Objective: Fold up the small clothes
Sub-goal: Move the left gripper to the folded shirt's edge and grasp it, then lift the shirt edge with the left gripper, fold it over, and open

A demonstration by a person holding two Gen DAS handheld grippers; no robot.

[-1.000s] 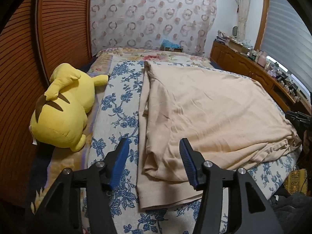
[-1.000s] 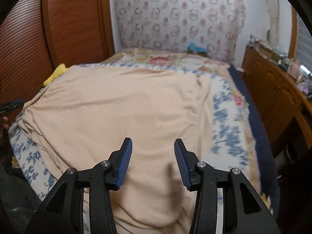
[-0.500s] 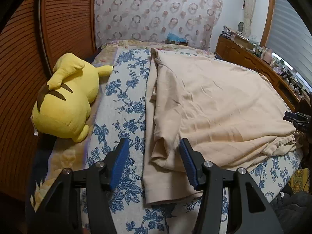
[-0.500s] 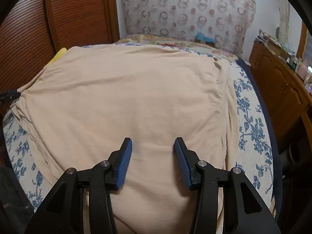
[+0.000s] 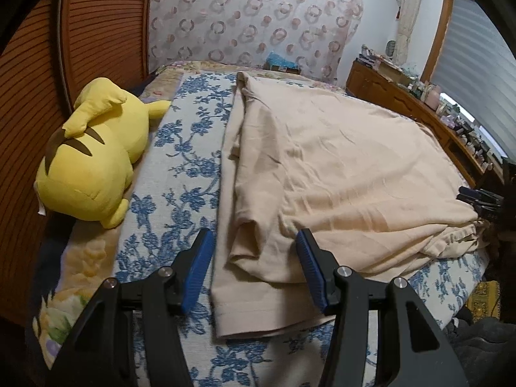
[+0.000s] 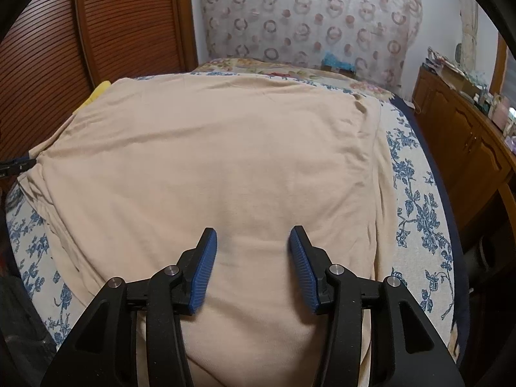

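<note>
Blue-flowered bed [image 5: 180, 174] (yellow plush [image 5: 93, 158] beside wooden wall [image 5: 29, 103]) carries a beige garment [image 5: 338, 174]; both hand-held grippers, left [image 5: 254, 267] and right [image 6: 253, 267], hover unclenched, grasping nothing.

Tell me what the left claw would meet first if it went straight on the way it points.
Most likely the beige garment: its folded near corner lies between the open left claw fingers, over the floral bedspread. How far above the cloth the claw hangs is unclear.

free: floral bedspread [image 5: 180, 167] strip left of garment [image 5: 338, 167] | obstacle: yellow plush [image 5: 93, 161] at wardrobe side
</note>
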